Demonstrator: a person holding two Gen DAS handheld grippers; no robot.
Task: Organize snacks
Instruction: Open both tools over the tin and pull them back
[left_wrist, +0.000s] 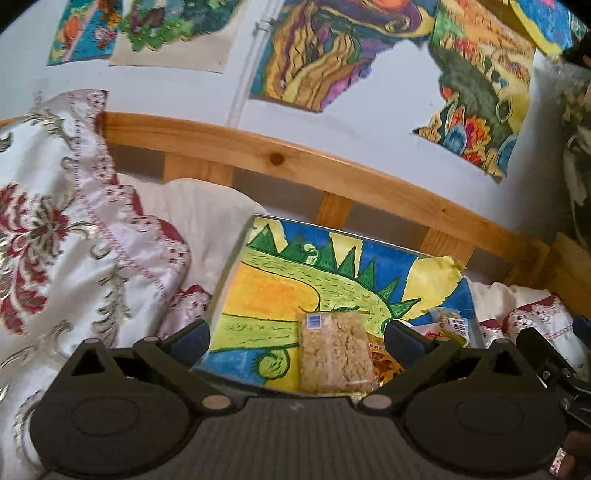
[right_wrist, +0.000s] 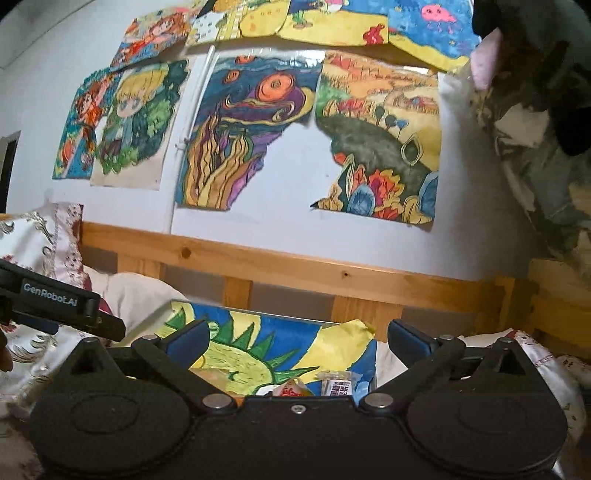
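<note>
Looking down the left hand-held gripper (left_wrist: 297, 338), I see its blue-padded jaws spread wide apart with nothing between the pads; the clear plastic packet of pale puffed-grain snack (left_wrist: 335, 352) lies flat just beyond them on the crayon-drawn dinosaur picture (left_wrist: 280, 273) that covers the bed. My right hand-held gripper (right_wrist: 297, 338) is likewise fully apart and holds nothing, and below it sit a small white wrapped sweet with dark print (right_wrist: 338, 386) and a red-and-yellow wrapper (right_wrist: 290, 389), close together near the picture's lower edge. I judge the grain packet to be light, crinkly and slick, with a brittle filling that would crumble under a hard squeeze, so I would pinch it across its short width near the middle, gently. The little sweets look stiffer but slippery and small; a square grip on their flat sides seems safest
</note>
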